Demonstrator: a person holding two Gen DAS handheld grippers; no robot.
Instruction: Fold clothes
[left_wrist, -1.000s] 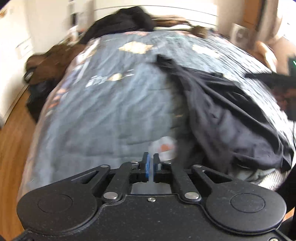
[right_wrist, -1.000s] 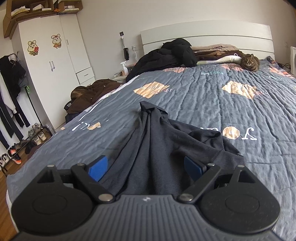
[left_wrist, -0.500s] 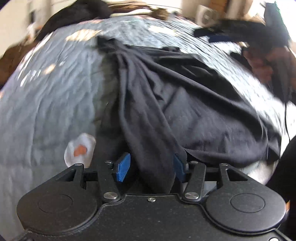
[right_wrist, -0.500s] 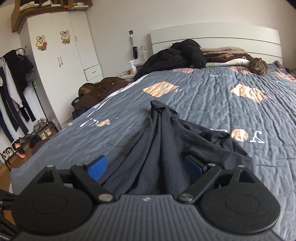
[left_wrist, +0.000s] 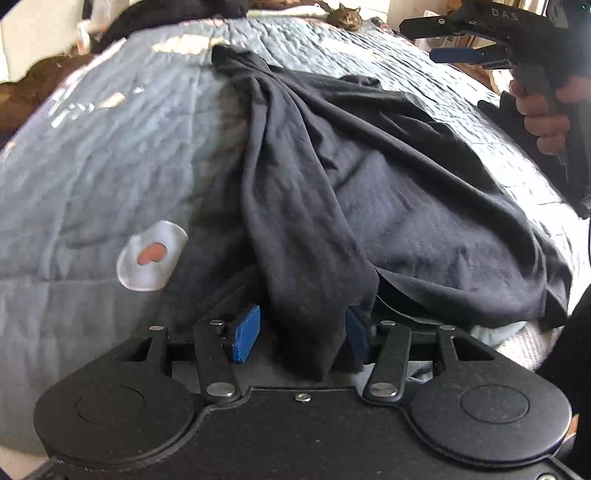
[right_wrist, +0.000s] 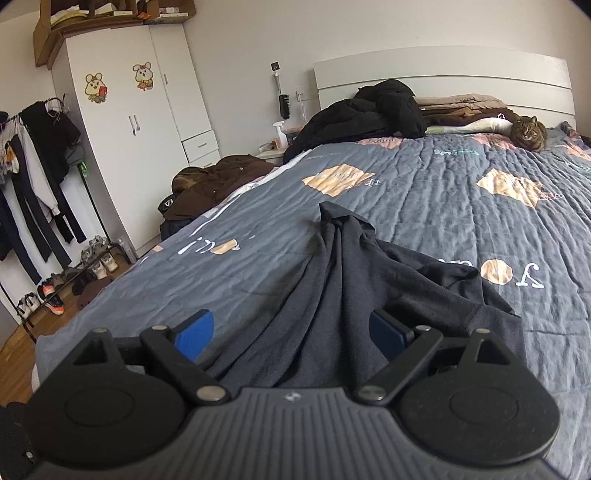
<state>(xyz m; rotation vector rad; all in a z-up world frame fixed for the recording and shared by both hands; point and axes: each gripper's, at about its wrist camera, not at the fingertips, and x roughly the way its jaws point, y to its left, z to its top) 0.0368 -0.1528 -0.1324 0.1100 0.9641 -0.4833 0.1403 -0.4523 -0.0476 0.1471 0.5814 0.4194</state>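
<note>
Garment (left_wrist: 369, 192) dark, crumpled, bunched lengthwise on quilt (left_wrist: 92, 166); both grippers' jaws spread, pinching nothing.

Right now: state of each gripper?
Left gripper: open, a bunched fold of the dark garment lies between its fingers, not clamped.
Right gripper: open, empty, above the garment.
</note>
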